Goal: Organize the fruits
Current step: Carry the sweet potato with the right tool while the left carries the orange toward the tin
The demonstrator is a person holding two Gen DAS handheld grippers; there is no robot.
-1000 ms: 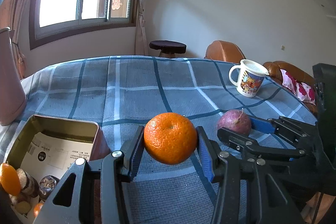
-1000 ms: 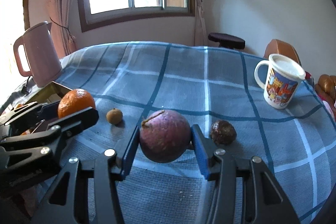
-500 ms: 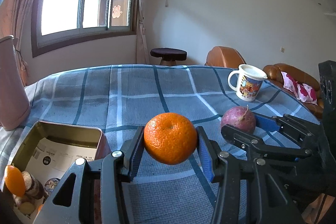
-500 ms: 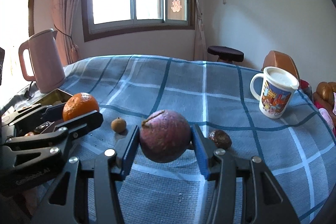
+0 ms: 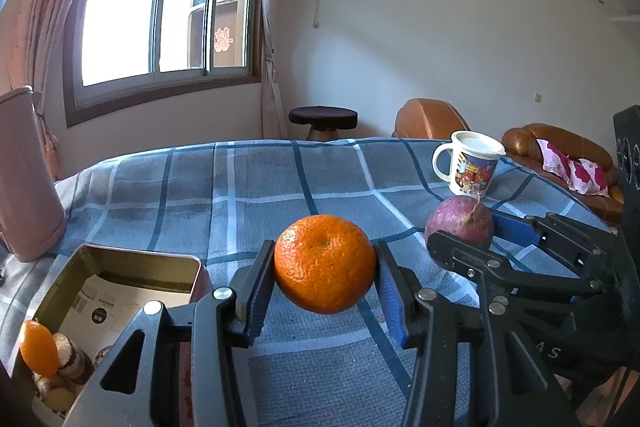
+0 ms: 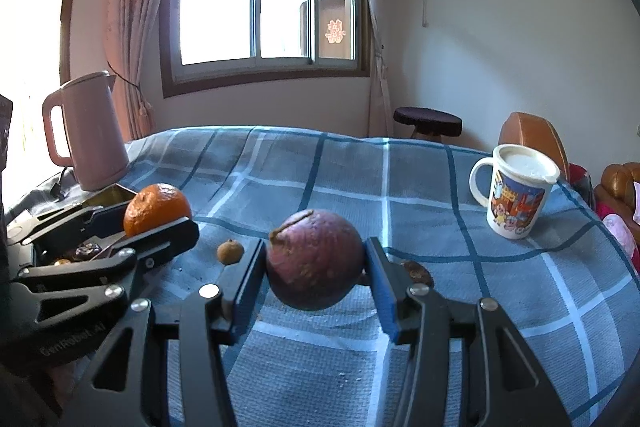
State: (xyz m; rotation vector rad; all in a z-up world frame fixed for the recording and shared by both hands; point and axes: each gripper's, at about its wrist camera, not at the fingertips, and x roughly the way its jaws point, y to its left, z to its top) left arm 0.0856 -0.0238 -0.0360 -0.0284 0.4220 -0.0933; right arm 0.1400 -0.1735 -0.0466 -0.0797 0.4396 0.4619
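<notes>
My left gripper [image 5: 325,277] is shut on an orange mandarin [image 5: 325,263] and holds it above the blue checked tablecloth. My right gripper [image 6: 315,277] is shut on a round purple fruit [image 6: 315,259], also lifted off the cloth. Each gripper shows in the other view: the mandarin [image 6: 157,207] at the left, the purple fruit [image 5: 459,225] at the right. An open gold tin [image 5: 120,263] at lower left holds a small orange fruit [image 5: 39,347] and several brown items. A small brown fruit [image 6: 230,251] and a dark wrinkled one [image 6: 418,273] lie on the cloth.
A cartoon-printed white mug [image 6: 516,193] stands at the right of the table. A pink kettle [image 6: 90,133] stands at the left behind the tin. A dark stool [image 5: 323,119] and brown sofa [image 5: 560,151] are beyond the table's far edge.
Both grippers have risen and tipped up with their fruits still held; the table now sits lower in both views and more of the wall and window shows.
</notes>
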